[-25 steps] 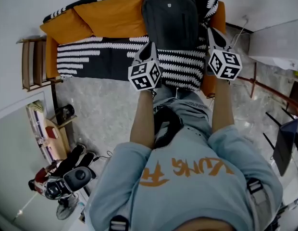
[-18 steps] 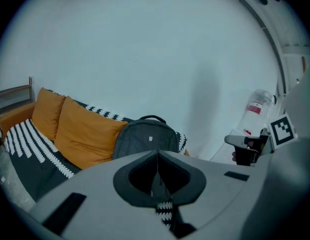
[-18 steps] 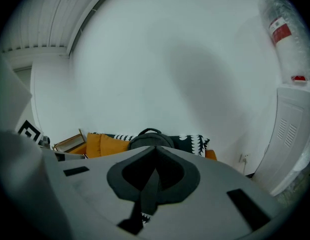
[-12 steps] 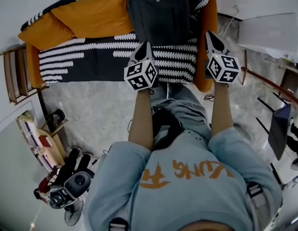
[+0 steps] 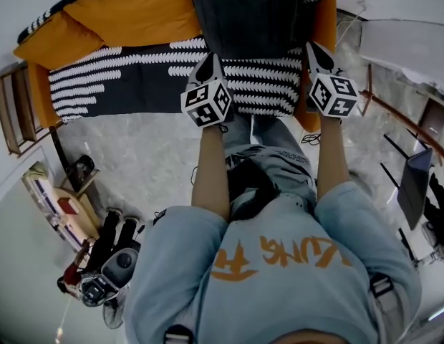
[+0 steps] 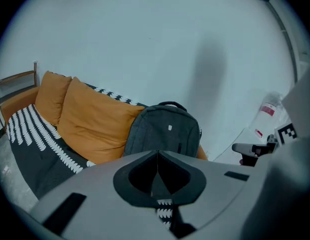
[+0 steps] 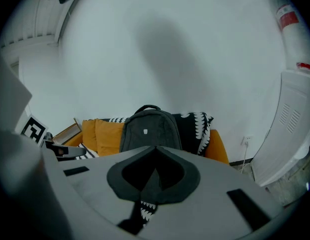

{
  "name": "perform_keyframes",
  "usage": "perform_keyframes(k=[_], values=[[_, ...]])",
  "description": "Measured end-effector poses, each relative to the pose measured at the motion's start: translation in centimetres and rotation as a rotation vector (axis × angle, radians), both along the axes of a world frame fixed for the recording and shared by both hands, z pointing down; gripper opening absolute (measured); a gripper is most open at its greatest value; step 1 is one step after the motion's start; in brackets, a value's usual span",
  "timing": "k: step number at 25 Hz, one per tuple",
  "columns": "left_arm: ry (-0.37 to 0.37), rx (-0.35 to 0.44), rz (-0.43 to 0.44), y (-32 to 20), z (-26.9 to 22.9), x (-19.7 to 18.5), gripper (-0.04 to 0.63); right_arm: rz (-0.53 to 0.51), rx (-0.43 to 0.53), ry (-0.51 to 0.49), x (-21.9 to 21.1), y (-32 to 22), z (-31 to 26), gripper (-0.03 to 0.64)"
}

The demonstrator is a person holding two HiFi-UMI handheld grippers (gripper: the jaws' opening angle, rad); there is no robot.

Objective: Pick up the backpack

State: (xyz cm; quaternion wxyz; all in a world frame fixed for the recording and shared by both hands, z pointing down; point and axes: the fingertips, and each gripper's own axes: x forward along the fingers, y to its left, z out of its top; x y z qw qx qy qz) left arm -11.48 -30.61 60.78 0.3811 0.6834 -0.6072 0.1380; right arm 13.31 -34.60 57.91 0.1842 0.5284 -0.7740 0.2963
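One dark grey backpack is stood upright against the back of one orange sofa, on one black-and-white patterned throw. Two orange cushions are propped beside it, on its left in the head view. Two grippers are held clear of the backpack. The left gripper and the right gripper are each fully closed, with nothing gripped.
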Motion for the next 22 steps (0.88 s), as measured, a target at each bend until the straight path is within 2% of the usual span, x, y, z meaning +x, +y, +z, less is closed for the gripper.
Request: perform_keyframes(k=[10, 18, 22], values=[[0.004, -0.055, 0.068, -3.1, 4.5, -1.0, 0.023, 0.037, -0.075, 0.018, -0.4, -2.0, 4.2, -0.002], [-0.025, -0.069, 0.117, -6.3, 7.4, -2.6, 0.025, 0.078, -0.106, 0.024, -0.5, -4.0, 6.8, -0.002], [-0.013, -0.068, 0.142, -7.8, 8.4, -3.1, 0.025, 0.091, -0.116, 0.027, -0.6, -5.0, 7.8, -0.002]])
